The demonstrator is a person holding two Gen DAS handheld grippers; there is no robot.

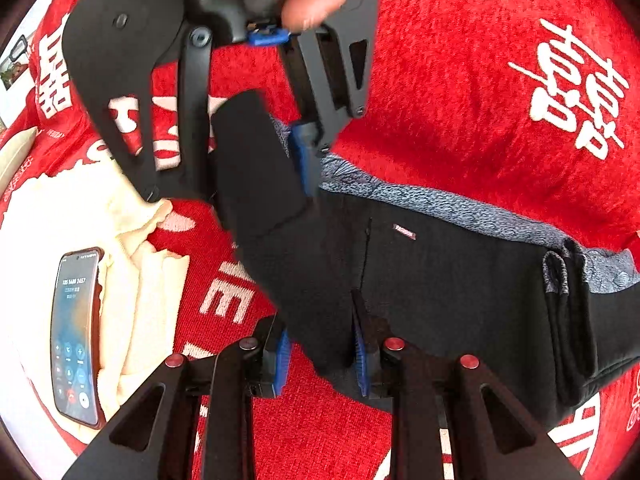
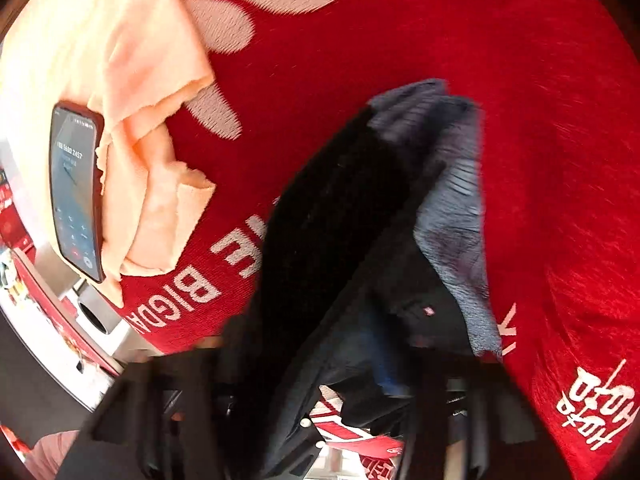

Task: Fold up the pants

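Pants (image 1: 440,272) pinched by left gripper (image 1: 320,356); right gripper (image 1: 280,168) clamps them too.

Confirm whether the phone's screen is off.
No, the phone lies on the pale cloth with a lit call screen.

A domestic setting, most likely a home. The work surface is covered by a red plush blanket (image 1: 460,80) woven with white festive characters and Latin lettering, the kind of cloth spread over a bed or a table. At the left lie a pale cream cloth (image 1: 132,248) and a smartphone (image 1: 76,336) with a call screen lit. Past the blanket's near left edge, red-and-white household clutter (image 2: 24,280) appears, too blurred to identify.
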